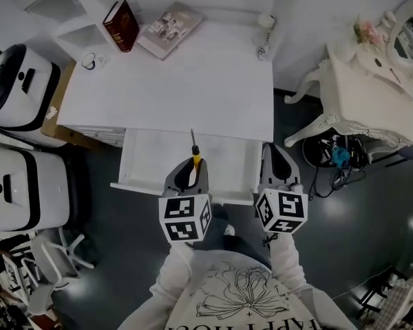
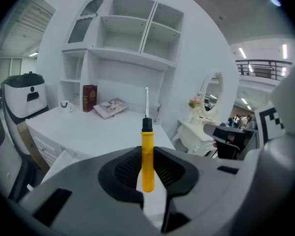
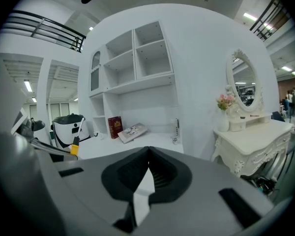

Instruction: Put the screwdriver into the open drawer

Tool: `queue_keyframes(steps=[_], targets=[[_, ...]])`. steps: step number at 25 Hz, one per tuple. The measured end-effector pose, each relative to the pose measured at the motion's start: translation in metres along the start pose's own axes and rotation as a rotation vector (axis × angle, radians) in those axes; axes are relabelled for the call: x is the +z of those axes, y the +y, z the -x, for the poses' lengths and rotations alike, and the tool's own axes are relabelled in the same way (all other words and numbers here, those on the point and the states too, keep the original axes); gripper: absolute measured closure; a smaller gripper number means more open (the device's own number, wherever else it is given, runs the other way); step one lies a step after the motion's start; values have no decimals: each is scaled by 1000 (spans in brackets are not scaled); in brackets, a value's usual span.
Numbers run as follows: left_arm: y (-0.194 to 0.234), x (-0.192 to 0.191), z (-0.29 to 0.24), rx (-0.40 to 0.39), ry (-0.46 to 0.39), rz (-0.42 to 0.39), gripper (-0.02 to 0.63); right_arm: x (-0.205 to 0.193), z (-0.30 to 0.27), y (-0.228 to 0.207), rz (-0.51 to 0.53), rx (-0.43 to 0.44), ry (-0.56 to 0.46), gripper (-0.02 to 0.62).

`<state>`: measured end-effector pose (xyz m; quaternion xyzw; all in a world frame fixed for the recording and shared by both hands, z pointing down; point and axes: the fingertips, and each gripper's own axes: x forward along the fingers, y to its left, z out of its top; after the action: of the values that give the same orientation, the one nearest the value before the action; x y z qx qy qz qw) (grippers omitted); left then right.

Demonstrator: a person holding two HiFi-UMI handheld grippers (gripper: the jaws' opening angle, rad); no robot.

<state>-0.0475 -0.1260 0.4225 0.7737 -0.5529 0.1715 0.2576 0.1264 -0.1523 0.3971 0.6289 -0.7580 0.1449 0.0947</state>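
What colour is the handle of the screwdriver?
Yellow, with a black collar. The screwdriver shows best in the left gripper view.

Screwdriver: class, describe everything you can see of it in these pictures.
The screwdriver has a yellow, plastic-looking handle, a black collar and a thin metal shaft. The left gripper has its jaws shut on the handle; the shaft points forward, away from the person. It is held above the open drawer, and nothing else touches it.

Drawer [image 1: 134, 186] front rim partly hidden behind left gripper [image 1: 194, 163], mirror [image 1: 406, 40] cut by picture edge
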Motion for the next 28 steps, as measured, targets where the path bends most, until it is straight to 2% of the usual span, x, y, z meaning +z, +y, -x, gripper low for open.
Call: queue_keyframes(steps=[7,23,28], targets=[[9,-18,-34,-13,79,1,538,-15,-31,-6,-4,-1,39,592],[20,-84,-90,-29,284,8,538,-66,-69,-22,-29,-20,149,592],[23,-111,-102,-42,369,44,538,-79,-76,-25,-31,-20,181,592]])
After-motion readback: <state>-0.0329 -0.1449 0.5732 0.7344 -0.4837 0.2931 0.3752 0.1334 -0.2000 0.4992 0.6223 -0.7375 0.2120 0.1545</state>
